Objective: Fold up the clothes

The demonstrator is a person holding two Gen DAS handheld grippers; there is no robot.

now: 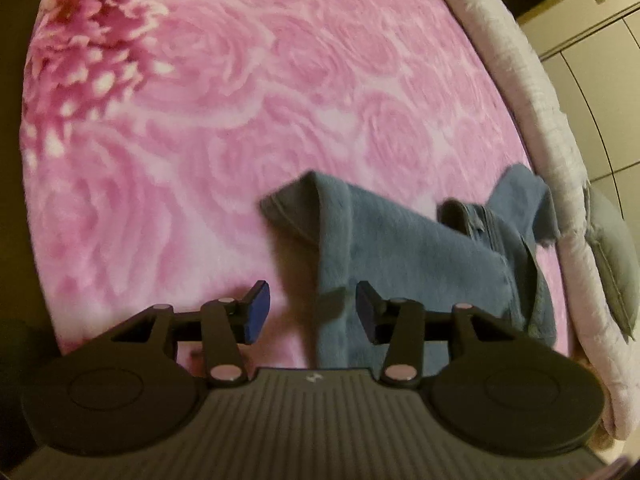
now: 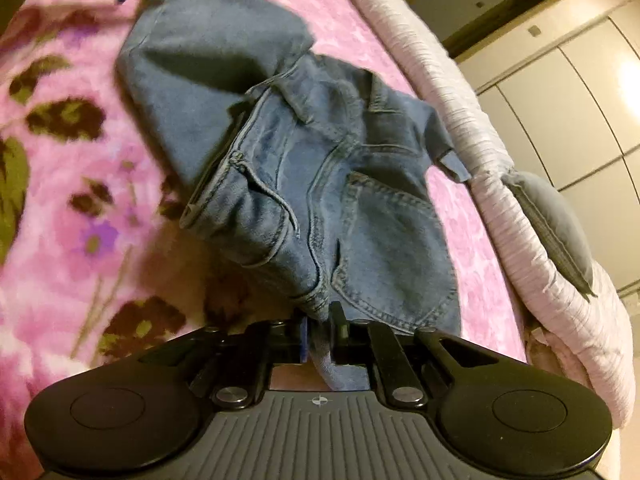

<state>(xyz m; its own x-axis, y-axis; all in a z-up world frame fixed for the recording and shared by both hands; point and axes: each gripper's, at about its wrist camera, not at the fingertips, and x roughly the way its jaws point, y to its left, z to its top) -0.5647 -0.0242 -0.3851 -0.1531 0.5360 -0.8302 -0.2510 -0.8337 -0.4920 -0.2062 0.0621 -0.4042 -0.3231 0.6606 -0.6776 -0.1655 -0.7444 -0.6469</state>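
Landmark: I take the pink floral blanket (image 2: 80,184) as reference for all positions.
Task item: the jeans (image 2: 320,184) lie bunched on the blanket near its edge, beside the pale quilted roll (image 2: 460,92); one leg section (image 1: 384,240) is doubled over.
Right gripper (image 2: 320,330): I read the jaws closed tight on a denim fold at the crotch seam, cloth pinched between the pads.
Left gripper (image 1: 312,314): I read the jaws apart, nothing held; the near edge of the leg section lies between the fingers, untouched.
Step in hand: I judge this the pick-up for straightening, one grip made.
Next move: I need the left jaws lowered over the denim edge and closed, then both grips lifted to spread the garment flat on the blanket.
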